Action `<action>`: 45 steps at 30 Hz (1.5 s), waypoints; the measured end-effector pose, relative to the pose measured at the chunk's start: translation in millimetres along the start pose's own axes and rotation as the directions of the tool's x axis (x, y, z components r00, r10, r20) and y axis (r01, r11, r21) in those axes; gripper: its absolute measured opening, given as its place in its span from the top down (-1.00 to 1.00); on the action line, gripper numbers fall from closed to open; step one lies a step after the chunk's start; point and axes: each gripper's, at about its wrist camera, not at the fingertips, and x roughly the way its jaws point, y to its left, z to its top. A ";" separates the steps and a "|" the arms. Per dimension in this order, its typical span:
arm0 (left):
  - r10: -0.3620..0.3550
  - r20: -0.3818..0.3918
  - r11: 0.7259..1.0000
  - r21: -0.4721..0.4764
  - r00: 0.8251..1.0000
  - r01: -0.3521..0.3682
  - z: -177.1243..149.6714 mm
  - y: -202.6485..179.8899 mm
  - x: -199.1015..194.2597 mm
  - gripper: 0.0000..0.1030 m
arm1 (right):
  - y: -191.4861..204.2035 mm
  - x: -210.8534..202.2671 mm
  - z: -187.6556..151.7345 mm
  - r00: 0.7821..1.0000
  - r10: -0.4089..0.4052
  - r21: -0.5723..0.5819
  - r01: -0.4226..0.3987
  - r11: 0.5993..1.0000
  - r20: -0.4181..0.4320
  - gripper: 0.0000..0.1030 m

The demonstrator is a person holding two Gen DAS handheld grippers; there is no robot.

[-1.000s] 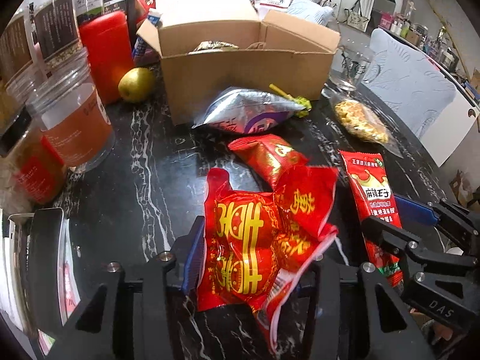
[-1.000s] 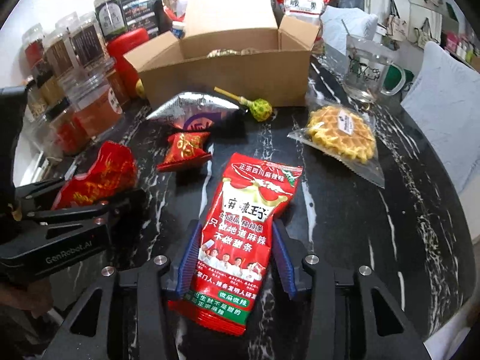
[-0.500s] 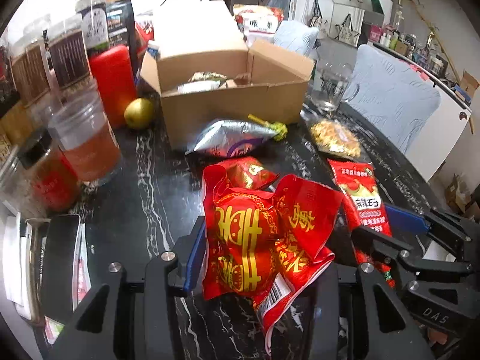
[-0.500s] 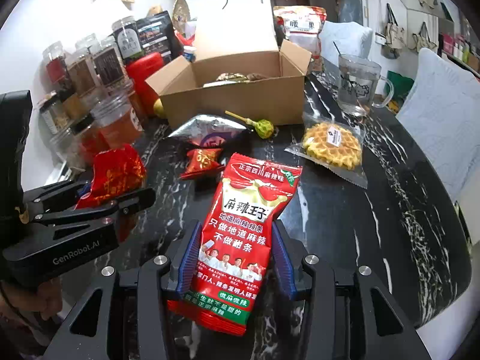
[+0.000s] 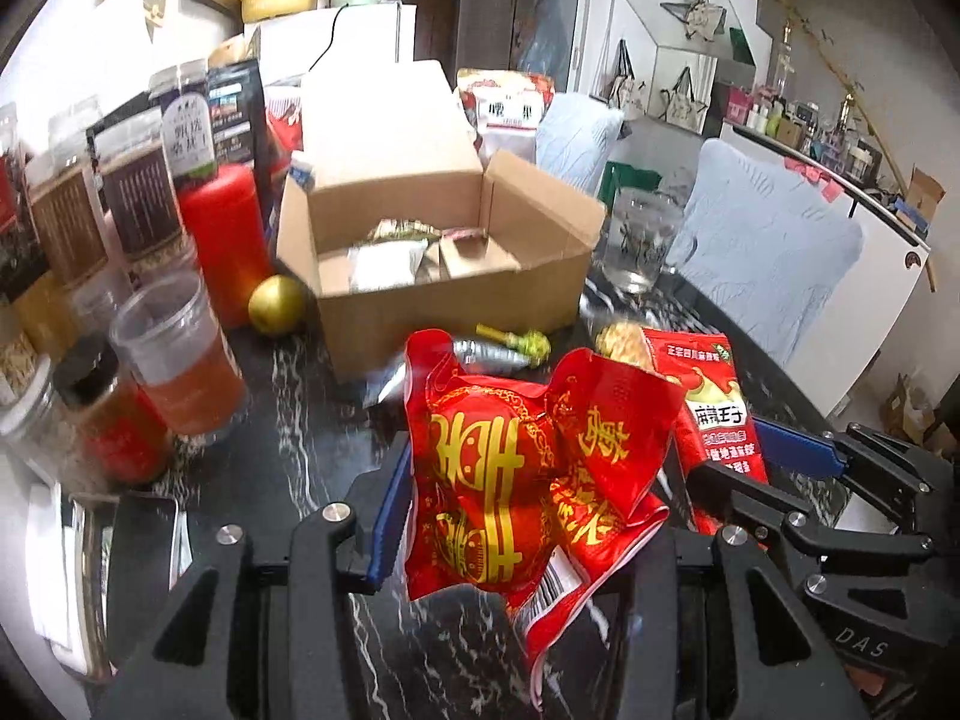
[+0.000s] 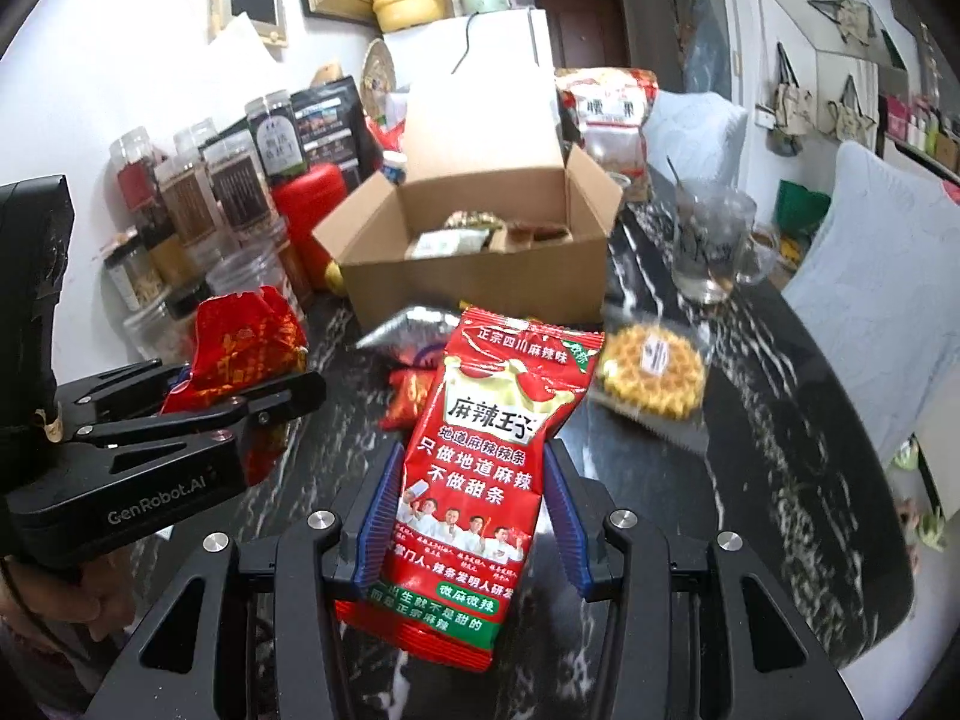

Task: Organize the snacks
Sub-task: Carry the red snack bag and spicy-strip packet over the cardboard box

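My left gripper (image 5: pixel 510 516) is shut on a crumpled red snack bag with gold characters (image 5: pixel 516 468), held up off the dark marble table (image 5: pixel 312 420). In the right wrist view the same bag (image 6: pixel 240 354) sits in that gripper at the left. My right gripper (image 6: pixel 474 516) is shut on a red spicy-strip packet (image 6: pixel 480 480), also lifted; in the left wrist view this packet (image 5: pixel 714 414) shows at the right. Beyond both stands an open cardboard box (image 5: pixel 444 294) with a few packets inside. A silver bag (image 6: pixel 414 330), a small red packet (image 6: pixel 408 396), a green lollipop (image 5: pixel 528 345) and a wrapped waffle (image 6: pixel 654 378) lie on the table.
Jars (image 5: pixel 138 198), a red canister (image 5: pixel 225 240), a plastic cup of orange liquid (image 5: pixel 180 360) and a yellow-green fruit (image 5: pixel 276 305) crowd the table's left side. A glass mug (image 6: pixel 714 252) stands right of the box. A light blue cushioned chair (image 6: pixel 870 300) borders the table's right edge.
Both grippers have risen from the table with their packets and tilted up, so the box interior and room behind now show. The table snacks look smaller and lower.
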 end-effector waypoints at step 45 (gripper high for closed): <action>0.052 0.092 0.998 -0.041 0.994 -0.048 178.3 62.2 142.8 0.15 | -42.8 153.8 184.7 0.995 0.072 -0.136 -0.061 0.989 0.075 0.10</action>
